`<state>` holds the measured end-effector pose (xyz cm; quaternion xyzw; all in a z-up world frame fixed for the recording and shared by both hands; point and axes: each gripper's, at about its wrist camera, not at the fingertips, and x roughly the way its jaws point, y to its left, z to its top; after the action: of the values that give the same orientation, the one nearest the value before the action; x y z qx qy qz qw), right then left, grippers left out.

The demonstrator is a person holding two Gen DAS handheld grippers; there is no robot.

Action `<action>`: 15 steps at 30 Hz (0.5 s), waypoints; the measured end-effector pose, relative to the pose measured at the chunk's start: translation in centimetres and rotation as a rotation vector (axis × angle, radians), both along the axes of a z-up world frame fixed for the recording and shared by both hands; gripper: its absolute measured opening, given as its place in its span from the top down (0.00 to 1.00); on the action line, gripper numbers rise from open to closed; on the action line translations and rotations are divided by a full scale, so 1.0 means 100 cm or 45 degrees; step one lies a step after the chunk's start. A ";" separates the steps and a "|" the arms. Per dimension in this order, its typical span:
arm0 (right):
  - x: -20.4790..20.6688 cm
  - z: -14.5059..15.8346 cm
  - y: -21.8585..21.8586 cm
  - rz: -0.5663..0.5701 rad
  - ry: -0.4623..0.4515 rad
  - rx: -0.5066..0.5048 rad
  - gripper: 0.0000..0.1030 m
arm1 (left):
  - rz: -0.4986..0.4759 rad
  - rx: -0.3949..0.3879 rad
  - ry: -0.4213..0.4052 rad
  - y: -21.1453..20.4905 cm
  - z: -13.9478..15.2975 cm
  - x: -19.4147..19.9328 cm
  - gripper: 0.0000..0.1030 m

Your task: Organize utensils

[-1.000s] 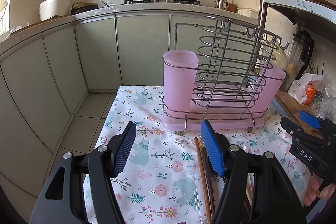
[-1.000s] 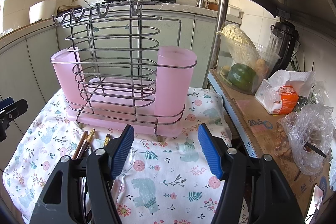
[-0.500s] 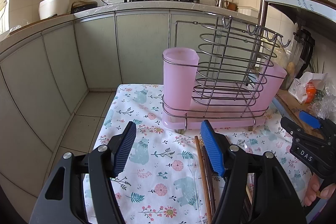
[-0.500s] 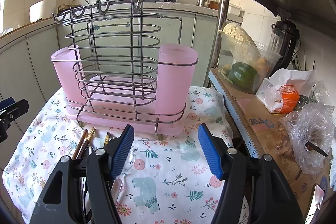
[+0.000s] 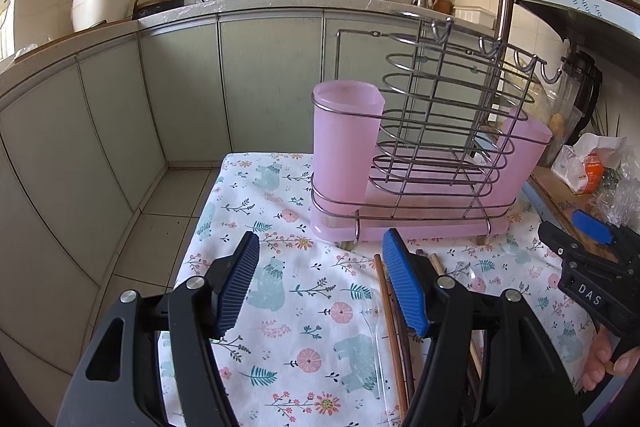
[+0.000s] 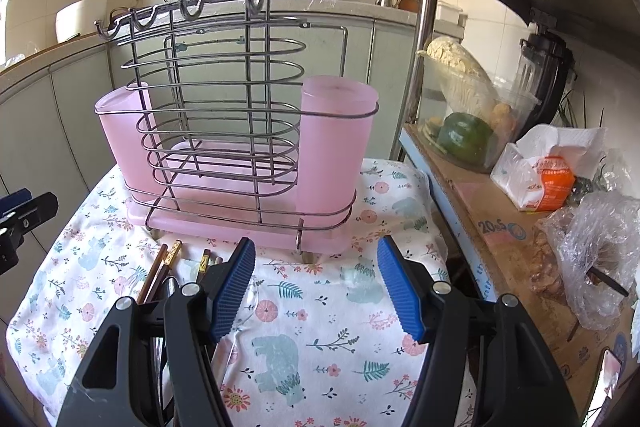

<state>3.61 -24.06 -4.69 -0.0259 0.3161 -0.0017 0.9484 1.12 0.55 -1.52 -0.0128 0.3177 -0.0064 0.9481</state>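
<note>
While both grippers hover above the cloth point(image 5: 288, 307), neither one holds anything. The left gripper point(image 5: 320, 287) has its blue pads point(image 5: 236, 283) spread wide, with only flowered fabric between them. The right gripper point(image 6: 316, 285) is spread just as wide, likewise over bare fabric, and its dark tip also shows at the right edge of the left view point(image 5: 592, 267).

A wire rack point(image 6: 224, 115) stands upright at the far side of the cloth, on a pink tray point(image 6: 240, 223). One pink cup point(image 5: 344, 143) sits in the rack's left end and another point(image 6: 334, 147) in its right end; nothing sticks up out of either cup. Hooks point(image 6: 188, 11) run along the rack's top rail.

Chopsticks point(image 6: 160, 271) lie flat on the cloth just in front of the tray, their ends pointing toward the rack. In the left view they run under and beside the gripper's right pad point(image 5: 390, 315); in the right view they pass beneath that gripper's left finger. A clear plastic utensil point(image 5: 376, 339) lies beside them, though its shape is hard to make out.

Right of the cloth, a shelf point(image 6: 480, 211) carries a tub of vegetables point(image 6: 464, 131) and some bags point(image 6: 592, 251).
</note>
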 end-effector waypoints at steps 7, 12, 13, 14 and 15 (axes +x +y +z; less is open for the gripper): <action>0.006 -0.005 -0.005 0.052 0.109 0.062 0.39 | -0.037 -0.122 0.129 0.020 -0.013 0.013 0.37; 0.013 -0.019 -0.007 0.117 0.219 0.147 0.42 | -0.074 -0.201 0.280 0.028 -0.029 0.025 0.37; 0.014 -0.021 -0.008 0.126 0.240 0.164 0.42 | -0.080 -0.205 0.310 0.028 -0.032 0.027 0.37; 0.016 -0.024 -0.010 0.134 0.262 0.183 0.44 | -0.089 -0.210 0.328 0.027 -0.034 0.029 0.37; 0.017 -0.026 -0.010 0.137 0.276 0.194 0.45 | -0.104 -0.218 0.349 0.026 -0.037 0.030 0.39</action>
<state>5.35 -25.10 -7.30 0.0294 0.4140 0.0760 0.9066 4.16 3.18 -5.20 -0.0815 0.4425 -0.0702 0.8903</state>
